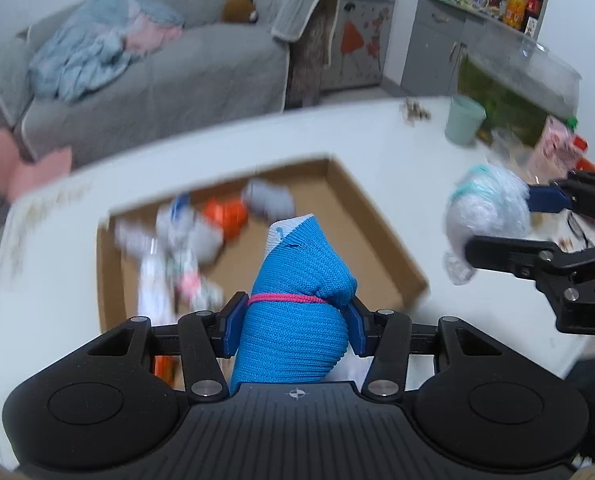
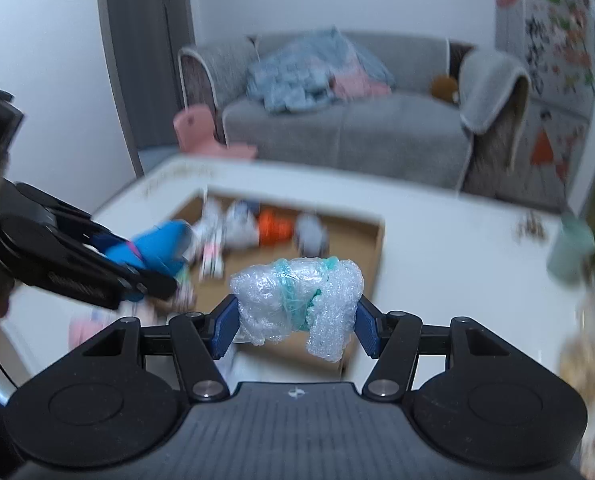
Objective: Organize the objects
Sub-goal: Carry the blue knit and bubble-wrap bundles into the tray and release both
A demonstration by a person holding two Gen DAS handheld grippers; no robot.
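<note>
My left gripper (image 1: 295,320) is shut on a blue knitted bundle (image 1: 297,300) tied with a pink band, held above the near edge of a shallow cardboard box (image 1: 373,232) on the white table. It also shows in the right wrist view (image 2: 153,252). My right gripper (image 2: 295,320) is shut on a bubble-wrap bundle (image 2: 297,300) with a teal band, held above the box's (image 2: 373,248) near right part. In the left wrist view that bundle (image 1: 485,208) hangs right of the box. The box holds several small bundles, one orange (image 1: 225,216).
A mint cup (image 1: 463,118) and a heap of packets and bottles (image 1: 557,148) stand at the table's (image 1: 377,132) far right. A grey sofa (image 2: 337,128) with a blue blanket, a pink stool (image 2: 197,128) and a grey cabinet (image 1: 437,40) lie beyond the table.
</note>
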